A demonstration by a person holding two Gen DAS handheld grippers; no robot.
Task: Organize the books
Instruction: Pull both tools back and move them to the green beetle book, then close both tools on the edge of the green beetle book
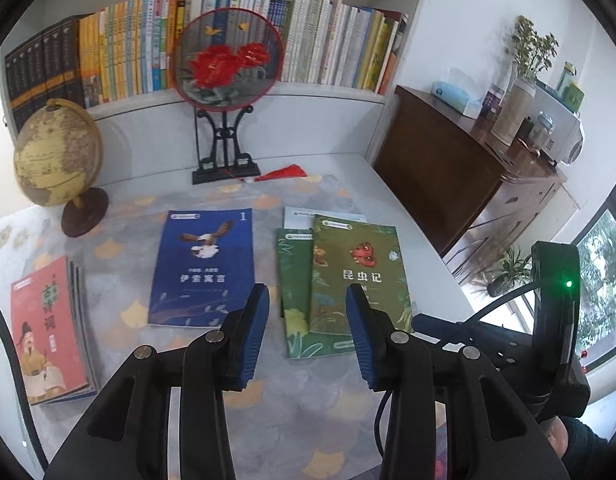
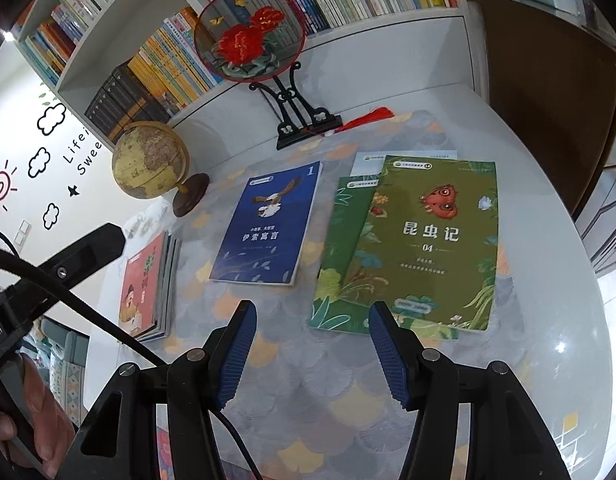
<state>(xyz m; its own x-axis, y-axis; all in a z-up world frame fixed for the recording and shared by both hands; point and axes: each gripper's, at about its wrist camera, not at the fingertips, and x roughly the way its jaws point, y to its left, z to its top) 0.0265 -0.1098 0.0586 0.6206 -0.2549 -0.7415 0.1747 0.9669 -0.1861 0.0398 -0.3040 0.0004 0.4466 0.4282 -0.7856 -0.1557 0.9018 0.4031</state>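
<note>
A blue book (image 1: 203,268) (image 2: 267,224) with a bird on its cover lies flat mid-table. To its right sits a fanned pile of green books (image 1: 356,276) (image 2: 428,240), topped by one showing a red insect. A red book stack (image 1: 47,332) (image 2: 147,288) lies at the left. My left gripper (image 1: 308,300) hovers above the table in front of the blue and green books, open, nothing between its blue pads (image 1: 251,332). My right gripper (image 2: 312,312) hangs open too, empty, just before the green pile's near edge.
A globe (image 1: 55,156) (image 2: 151,160) and a round embroidered fan on a black stand (image 1: 227,56) (image 2: 247,36) stand at the table's back. Full bookshelves (image 1: 328,40) rise behind. A brown cabinet (image 1: 448,160) with clutter flanks the right. A hand (image 2: 31,420) grips the other gripper's handle.
</note>
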